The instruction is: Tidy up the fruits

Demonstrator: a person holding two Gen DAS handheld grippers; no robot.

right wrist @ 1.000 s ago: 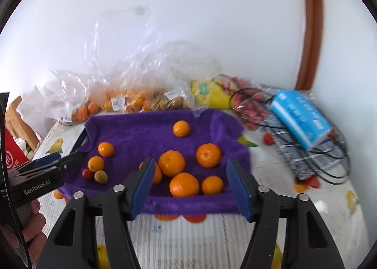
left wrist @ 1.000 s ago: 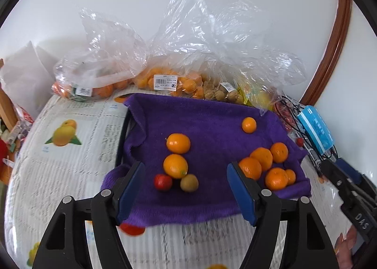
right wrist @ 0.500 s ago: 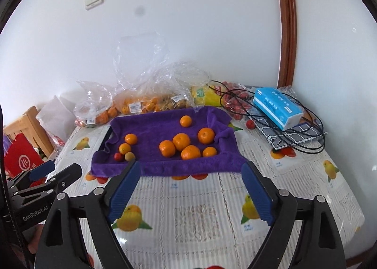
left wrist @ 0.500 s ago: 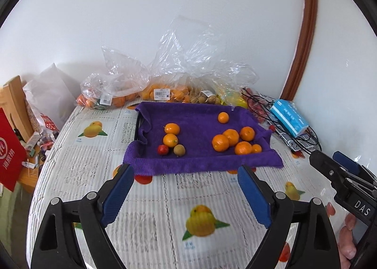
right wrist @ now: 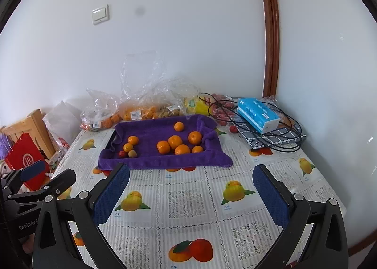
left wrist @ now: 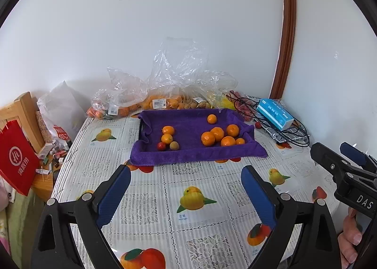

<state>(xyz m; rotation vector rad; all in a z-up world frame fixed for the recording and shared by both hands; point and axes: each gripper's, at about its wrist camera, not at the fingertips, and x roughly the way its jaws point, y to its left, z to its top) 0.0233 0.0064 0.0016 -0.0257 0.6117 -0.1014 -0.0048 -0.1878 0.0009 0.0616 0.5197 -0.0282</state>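
A tray draped in a purple towel (left wrist: 188,155) (right wrist: 150,163) stands at the back of the table. On its right lie several oranges (left wrist: 218,135) (right wrist: 175,142). On its left sit two small oranges (left wrist: 167,134) (right wrist: 130,142), a red fruit (left wrist: 161,146) (right wrist: 121,154) and a brownish fruit (left wrist: 174,145) (right wrist: 132,153). My left gripper (left wrist: 186,181) hangs well in front of the tray, its jaws opening, nothing between them. My right gripper (right wrist: 190,177) is likewise back from the tray, jaws opening and empty.
Clear plastic bags of fruit (left wrist: 165,101) (right wrist: 141,111) line the wall behind the tray. A blue tissue box (left wrist: 274,113) (right wrist: 258,114) and black cables (right wrist: 282,137) lie at the back right. A red paper bag (left wrist: 16,160) and a wooden chair (right wrist: 35,127) stand left of the table.
Both grippers have drawn back and up from the tray, which now looks small and far. Their jaws have spread wider, with no fruit in them.
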